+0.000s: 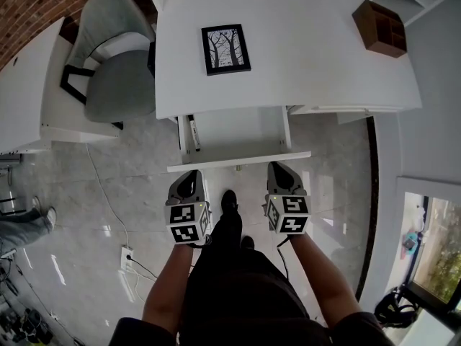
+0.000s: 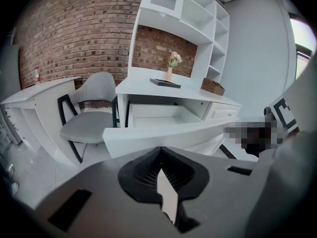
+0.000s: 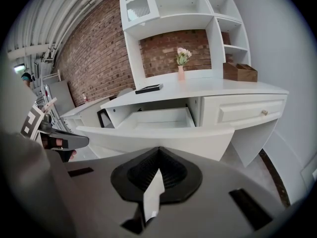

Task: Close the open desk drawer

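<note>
Looking at the drawer point(image 1: 238, 137) pulled right out of the desk point(image 1: 302, 56) toward the near side. Got the left gripper point(image 1: 193, 173) and right gripper point(image 1: 278, 166) side by side just near of its front, both clenched tight on nothing. Can't tell if actually touching it.

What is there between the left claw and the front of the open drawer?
Nothing. The left gripper, jaws shut, faces the drawer front directly; the left gripper view shows no object between.
</note>
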Demonstrator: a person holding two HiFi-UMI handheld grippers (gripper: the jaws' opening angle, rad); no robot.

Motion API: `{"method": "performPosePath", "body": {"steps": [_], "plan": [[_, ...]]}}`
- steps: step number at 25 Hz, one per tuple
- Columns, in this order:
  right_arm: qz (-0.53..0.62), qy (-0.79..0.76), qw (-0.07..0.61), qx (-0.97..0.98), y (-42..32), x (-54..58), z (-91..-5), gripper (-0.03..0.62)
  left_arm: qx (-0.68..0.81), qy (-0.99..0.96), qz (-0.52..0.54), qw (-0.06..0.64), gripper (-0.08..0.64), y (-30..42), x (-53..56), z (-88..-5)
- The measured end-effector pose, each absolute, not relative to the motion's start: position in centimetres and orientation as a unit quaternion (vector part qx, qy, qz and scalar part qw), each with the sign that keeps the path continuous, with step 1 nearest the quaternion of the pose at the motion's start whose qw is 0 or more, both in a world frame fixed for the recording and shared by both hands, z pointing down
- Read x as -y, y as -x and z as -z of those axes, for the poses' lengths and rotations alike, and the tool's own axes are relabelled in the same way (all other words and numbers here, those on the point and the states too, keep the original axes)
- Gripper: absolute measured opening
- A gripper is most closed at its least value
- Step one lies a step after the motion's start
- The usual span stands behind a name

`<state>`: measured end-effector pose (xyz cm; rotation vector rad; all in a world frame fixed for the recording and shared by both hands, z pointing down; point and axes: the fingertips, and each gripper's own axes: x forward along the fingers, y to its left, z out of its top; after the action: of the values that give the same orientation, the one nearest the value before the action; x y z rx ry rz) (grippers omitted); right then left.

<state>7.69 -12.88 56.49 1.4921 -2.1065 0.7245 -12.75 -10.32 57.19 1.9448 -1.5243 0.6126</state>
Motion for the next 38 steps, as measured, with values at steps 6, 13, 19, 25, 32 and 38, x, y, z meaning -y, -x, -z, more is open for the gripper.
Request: {"method": "performPosePath", "body": {"steps": [6, 13, 19, 25, 32, 38], "plan": [[-0.263, -0.546, 0.223, 0.764, -7.5, 15.0, -56.5, 0.005, 0.578, -0.727, -0.226, 0.292, 0.009, 13.0, 12.5, -57.3], [-0.251, -0.546, 0.225, 0.767, -7.1, 17.7, -56.4, 0.005, 0.583, -0.726, -0.223, 0.288, 0.009, 13.4, 15.1, -57.1], [-0.244, -0.55, 0.224, 0.766, -6.9, 19.5, -56.4, 0.005, 0.582, -0.73, -0.224, 0.279, 0.009, 13.5, 17.0, -57.1], [-0.235, -0.551, 0.228, 0.767, -6.7, 21.2, -56.4, 0.005, 0.587, -0.726, -0.225, 0.278, 0.009, 13.7, 18.7, -57.2], [-0.232, -0.553, 0.224, 0.769, -6.5, 22.9, -56.5, 0.005, 0.595, -0.719, -0.223, 0.281, 0.009, 14.0, 20.5, -57.2], [-0.23, -0.557, 0.221, 0.767, -6.3, 24.3, -56.4, 0.005, 0.605, -0.71, -0.211, 0.292, 0.009, 14.2, 21.9, -57.3]]}}
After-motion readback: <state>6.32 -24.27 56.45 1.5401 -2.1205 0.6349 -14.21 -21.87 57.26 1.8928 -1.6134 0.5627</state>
